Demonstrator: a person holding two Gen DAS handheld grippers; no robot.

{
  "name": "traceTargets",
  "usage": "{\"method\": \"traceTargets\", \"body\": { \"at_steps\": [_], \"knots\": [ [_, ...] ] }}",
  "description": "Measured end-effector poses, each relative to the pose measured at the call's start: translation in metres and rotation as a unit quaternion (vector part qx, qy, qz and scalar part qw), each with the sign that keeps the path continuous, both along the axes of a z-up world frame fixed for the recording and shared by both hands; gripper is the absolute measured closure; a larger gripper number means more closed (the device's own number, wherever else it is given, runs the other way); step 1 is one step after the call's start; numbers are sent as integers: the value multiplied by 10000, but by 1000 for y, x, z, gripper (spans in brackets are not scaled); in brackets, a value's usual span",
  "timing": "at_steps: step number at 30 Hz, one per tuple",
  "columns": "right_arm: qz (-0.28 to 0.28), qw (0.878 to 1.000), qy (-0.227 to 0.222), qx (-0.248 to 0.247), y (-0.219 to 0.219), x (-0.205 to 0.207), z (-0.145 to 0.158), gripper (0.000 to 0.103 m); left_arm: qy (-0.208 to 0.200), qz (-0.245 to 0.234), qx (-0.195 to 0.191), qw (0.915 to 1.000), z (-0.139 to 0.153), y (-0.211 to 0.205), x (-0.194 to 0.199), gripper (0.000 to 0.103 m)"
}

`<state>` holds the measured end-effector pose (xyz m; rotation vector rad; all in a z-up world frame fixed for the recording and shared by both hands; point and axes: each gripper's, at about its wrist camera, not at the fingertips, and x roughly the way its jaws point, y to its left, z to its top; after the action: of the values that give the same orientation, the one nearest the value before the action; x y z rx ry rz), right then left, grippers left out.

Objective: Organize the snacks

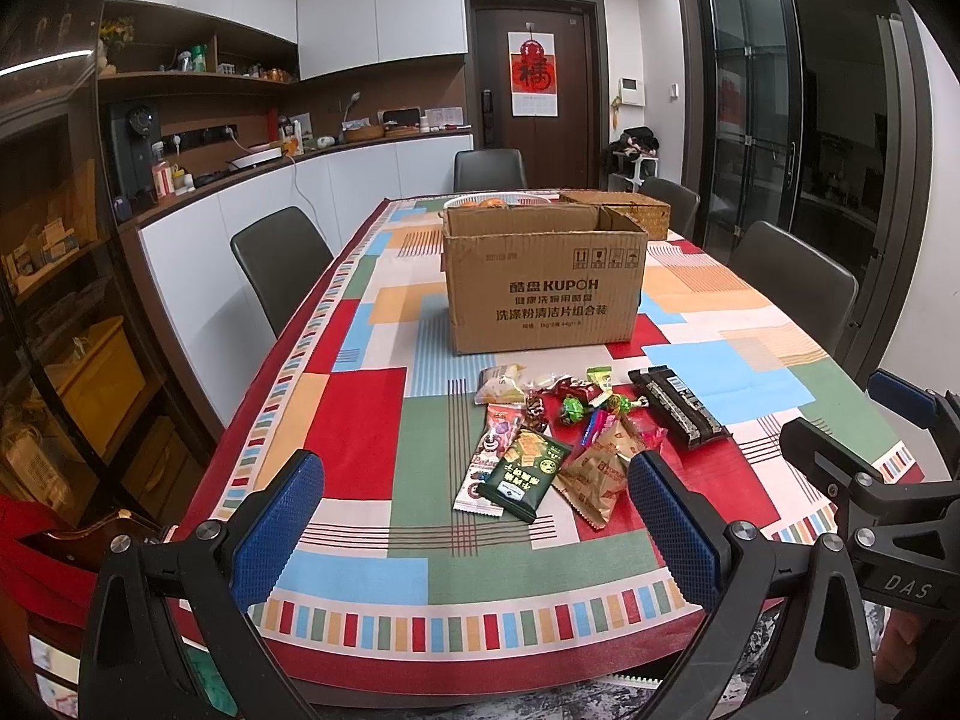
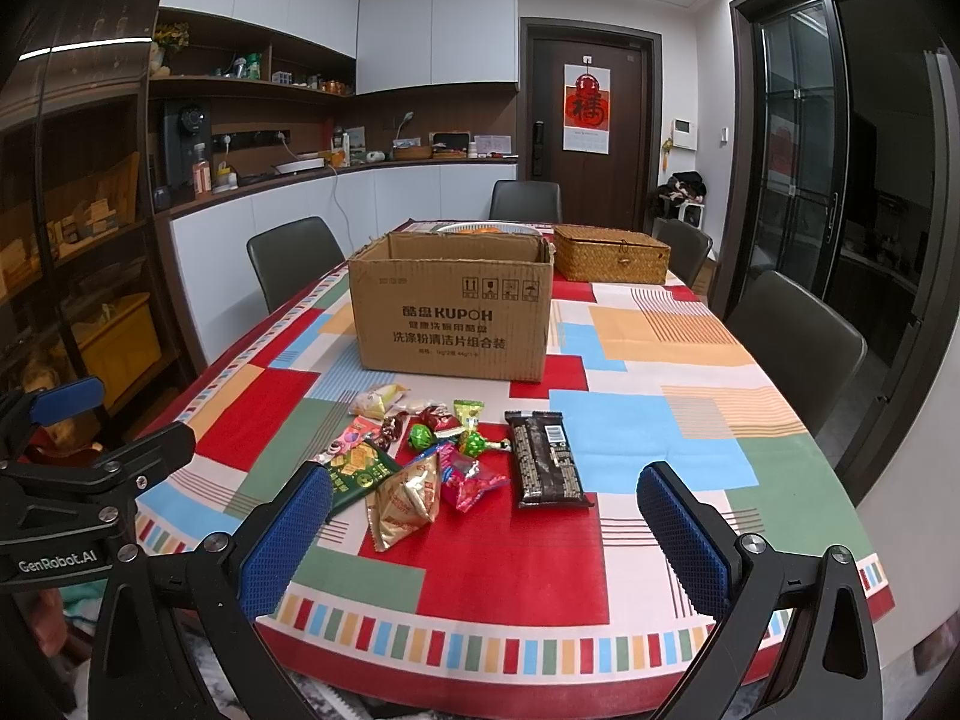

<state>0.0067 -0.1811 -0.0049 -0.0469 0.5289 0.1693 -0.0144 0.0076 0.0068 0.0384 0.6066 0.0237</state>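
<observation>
Several snack packets lie in a loose pile on the tablecloth: a dark green cracker pack (image 1: 525, 474) (image 2: 355, 471), a gold packet (image 1: 594, 474) (image 2: 403, 501), a long black biscuit pack (image 1: 678, 405) (image 2: 547, 459), a pale bun pack (image 1: 498, 383) (image 2: 375, 401) and small wrapped candies (image 1: 570, 399) (image 2: 447, 426). An open KUPOH cardboard box (image 1: 543, 285) (image 2: 453, 312) stands just behind them. My left gripper (image 1: 474, 525) is open and empty above the table's near edge, short of the pile. My right gripper (image 2: 486, 531) is open and empty, to the right of the left one.
A woven lidded basket (image 2: 609, 255) (image 1: 630, 207) and a bowl of oranges (image 1: 492, 202) sit behind the box. Dark chairs (image 1: 279, 261) (image 2: 792, 342) stand around the table (image 1: 354, 420). A counter and shelves run along the left wall.
</observation>
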Motion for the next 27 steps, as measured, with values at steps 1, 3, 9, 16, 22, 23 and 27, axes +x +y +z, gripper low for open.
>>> {"method": "traceTargets", "body": {
  "at_steps": [1, 3, 9, 16, 22, 23, 27],
  "knots": [
    [1, 10000, -1, 1, -1, 1, 0, 0, 0, 0, 1, 10000, 0, 0, 0, 0],
    [1, 10000, -1, 1, -1, 1, -1, 0, 0, 4, 0, 10000, 0, 1, 0, 0],
    [39, 10000, 47, -18, 2, 2, -3, 0, 67, 38, -20, 10000, -5, 4, 3, 0],
    [115, 9996, 259, -77, 6, 10, -10, 0, 265, 85, -35, 9996, -15, 8, 14, 0],
    [224, 9983, 515, -155, 11, 25, -17, 0, 437, -85, -66, 9990, -24, 12, 30, 0],
    [256, 9980, 561, -165, 13, 27, -19, 1, 476, -131, -77, 9988, -27, 12, 33, 1],
    [412, 9958, 809, -126, 19, 43, -28, 4, 633, -412, -70, 9971, -37, 14, 46, 9]
  ]
}}
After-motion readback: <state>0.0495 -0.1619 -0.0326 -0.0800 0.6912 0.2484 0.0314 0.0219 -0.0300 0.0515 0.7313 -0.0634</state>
